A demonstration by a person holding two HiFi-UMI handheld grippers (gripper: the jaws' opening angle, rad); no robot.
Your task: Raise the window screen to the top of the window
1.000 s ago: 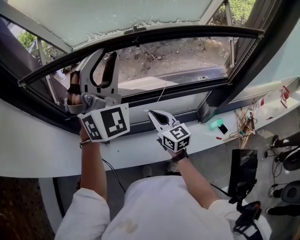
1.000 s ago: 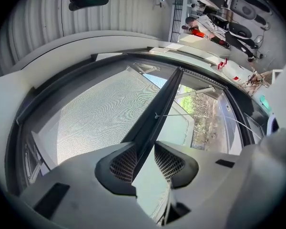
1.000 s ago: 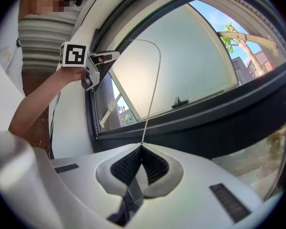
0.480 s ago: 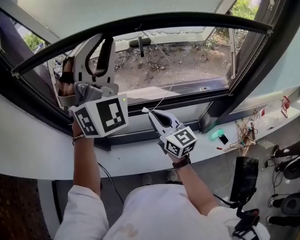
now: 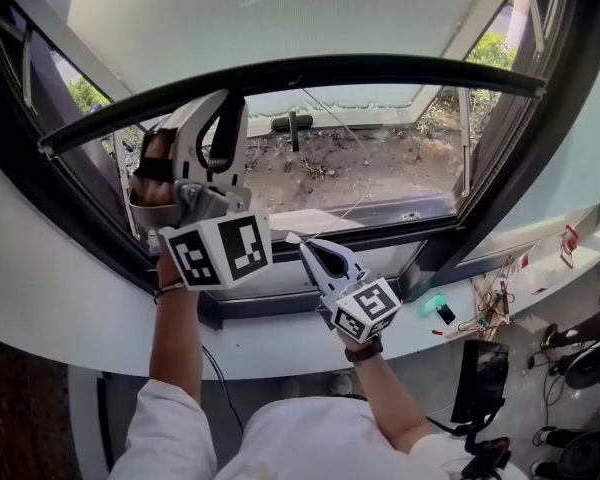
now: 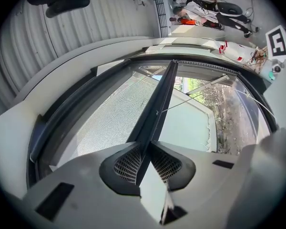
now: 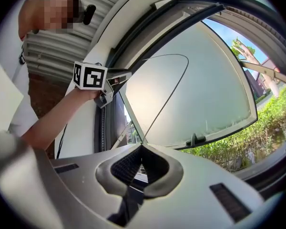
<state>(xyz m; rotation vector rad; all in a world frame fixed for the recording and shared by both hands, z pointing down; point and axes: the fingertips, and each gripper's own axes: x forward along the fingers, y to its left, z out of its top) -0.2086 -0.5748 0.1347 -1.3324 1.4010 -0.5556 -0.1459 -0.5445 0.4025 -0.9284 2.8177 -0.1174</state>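
The screen's black bottom bar (image 5: pixel 360 68) arches across the window, with pale mesh (image 5: pixel 280 18) above it. My left gripper (image 5: pixel 218 100) reaches up at the bar's left part. Its jaws have just been closing, and in the left gripper view the bar (image 6: pixel 159 99) runs between the pads, which press on both its sides. Lower and to the right, my right gripper (image 5: pixel 292 239) is shut on a thin cord (image 5: pixel 340 211) that runs up towards the bar. The right gripper view shows that cord (image 7: pixel 169 87) rising from the closed tips (image 7: pixel 142 149) and looping over the pane.
An outward-tilted pane with a dark handle (image 5: pixel 292 123) hangs beyond the bar. The white sill (image 5: pixel 80 298) curves below the black frame (image 5: pixel 520 158). At the right lie a teal object (image 5: pixel 432 303), cables and a dark tablet (image 5: pixel 477 363).
Both grippers have risen and the bar has gone up with them, so a wider gap shows the ground outside. The left jaws have narrowed onto the bar. The right jaws stay shut.
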